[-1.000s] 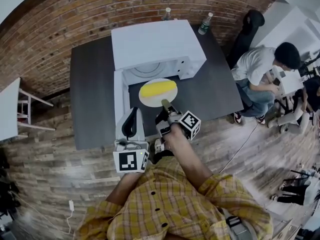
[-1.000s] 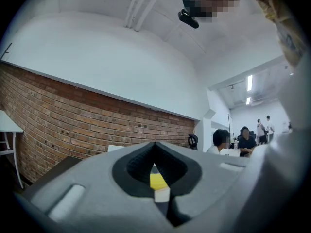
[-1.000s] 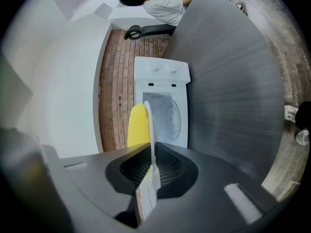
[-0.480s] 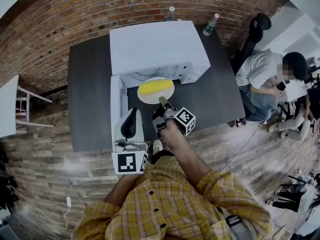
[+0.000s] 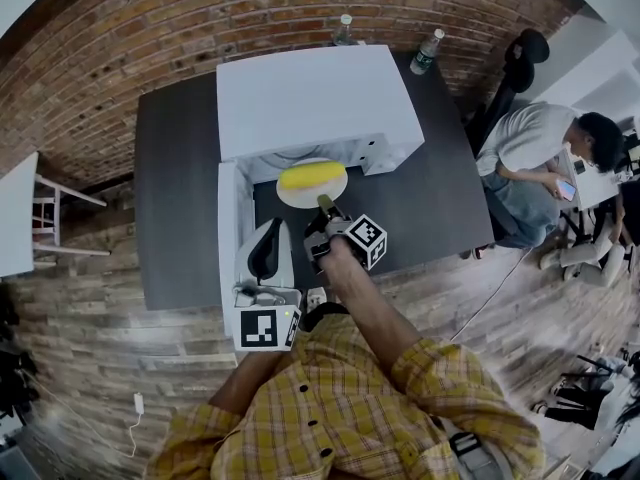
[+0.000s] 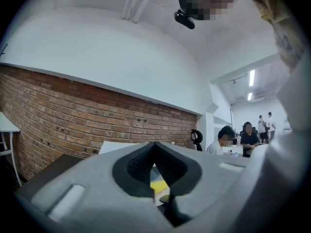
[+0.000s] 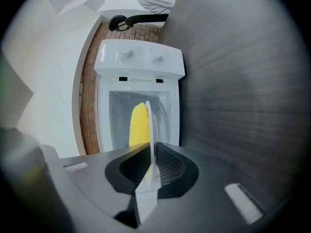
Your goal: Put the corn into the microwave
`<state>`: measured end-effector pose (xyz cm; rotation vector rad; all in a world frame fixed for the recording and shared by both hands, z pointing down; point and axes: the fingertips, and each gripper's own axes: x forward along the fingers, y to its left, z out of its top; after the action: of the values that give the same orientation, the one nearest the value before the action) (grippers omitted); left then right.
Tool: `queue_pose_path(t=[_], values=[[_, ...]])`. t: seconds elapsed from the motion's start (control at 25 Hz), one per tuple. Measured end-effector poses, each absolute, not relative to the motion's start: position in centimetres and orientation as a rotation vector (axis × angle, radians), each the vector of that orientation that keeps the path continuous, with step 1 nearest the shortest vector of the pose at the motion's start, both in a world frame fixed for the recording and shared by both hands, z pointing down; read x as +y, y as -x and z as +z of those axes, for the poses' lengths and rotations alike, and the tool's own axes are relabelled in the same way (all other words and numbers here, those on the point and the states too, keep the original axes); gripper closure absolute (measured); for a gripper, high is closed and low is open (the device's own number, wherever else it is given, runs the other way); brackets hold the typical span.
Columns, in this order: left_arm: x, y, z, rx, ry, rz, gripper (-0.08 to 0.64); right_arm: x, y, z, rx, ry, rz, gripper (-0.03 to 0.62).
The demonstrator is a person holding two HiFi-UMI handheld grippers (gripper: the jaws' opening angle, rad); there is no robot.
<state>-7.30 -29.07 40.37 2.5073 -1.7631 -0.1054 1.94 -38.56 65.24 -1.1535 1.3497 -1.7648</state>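
Note:
The white microwave (image 5: 315, 93) stands on the dark table (image 5: 180, 168) with its door (image 5: 229, 218) swung open to the left. A yellow corn cob (image 5: 312, 175) lies on a white plate (image 5: 300, 194) at the mouth of the cavity. My right gripper (image 5: 324, 206) is shut on the plate's near rim. In the right gripper view the plate (image 7: 151, 125) is edge-on between the jaws, with the corn (image 7: 138, 125) on its left and the cavity (image 7: 116, 115) behind. My left gripper (image 5: 265, 250) hangs over the open door with its jaws shut and nothing between them (image 6: 154, 147).
Two bottles (image 5: 345, 26) (image 5: 428, 48) stand behind the microwave by the brick wall. A person (image 5: 530, 138) sits at a white desk on the right, next to a black chair (image 5: 522, 53). A white table (image 5: 15, 218) is at the left.
The plate with the corn has moved forward, so its far edge now reaches under the microwave's front. The left gripper has shifted a little beside the door.

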Motion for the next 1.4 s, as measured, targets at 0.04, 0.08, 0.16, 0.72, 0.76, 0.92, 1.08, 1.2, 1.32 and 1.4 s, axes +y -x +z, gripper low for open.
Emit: queue_pose_path(t=[0.04,0.08,0.16,0.72,0.76,0.92,1.08,1.2,1.32,1.4], values=[[-29.1,7.3,40.5,-1.761,-2.505,-0.103,0.563,-38.7,-1.9,65.4,1.353,1.159,-1.764,0.560],[-29.2,7.3,40.6,-1.760,-2.503,-0.101,0.563,-38.9,-1.9,65.6,1.360,1.163,-1.763,0.560],[-29.4,7.3,40.7,-1.759,-2.498,-0.100,0.563,-39.4,-1.8,65.9,1.376,1.168,-1.761,0.560],[-29.5,8.0,41.7,-1.783,-2.461,-0.069,0.563,-43.3,-1.3,68.9,1.346,1.209,-1.781,0.561],[-29.5,8.1,41.8,-1.784,-2.456,-0.070,0.563,-43.5,-1.2,69.1,1.345,1.212,-1.783,0.561],[-29.5,8.3,42.5,-1.786,-2.448,-0.041,0.563,-44.0,-1.0,70.0,1.346,1.226,-1.799,0.561],[-30.0,8.3,42.4,-1.788,-2.439,-0.053,0.563,-44.6,-0.8,70.7,1.330,1.246,-1.819,0.561],[-30.2,8.5,42.7,-1.786,-2.442,-0.026,0.564,-45.3,-0.7,71.0,1.333,1.258,-1.819,0.563],[-30.7,8.2,42.9,-1.780,-2.445,-0.023,0.564,-46.5,-0.9,71.0,1.357,1.279,-1.806,0.563],[-30.7,8.3,43.1,-1.774,-2.441,-0.013,0.563,-46.7,-0.7,71.1,1.354,1.283,-1.807,0.565]])
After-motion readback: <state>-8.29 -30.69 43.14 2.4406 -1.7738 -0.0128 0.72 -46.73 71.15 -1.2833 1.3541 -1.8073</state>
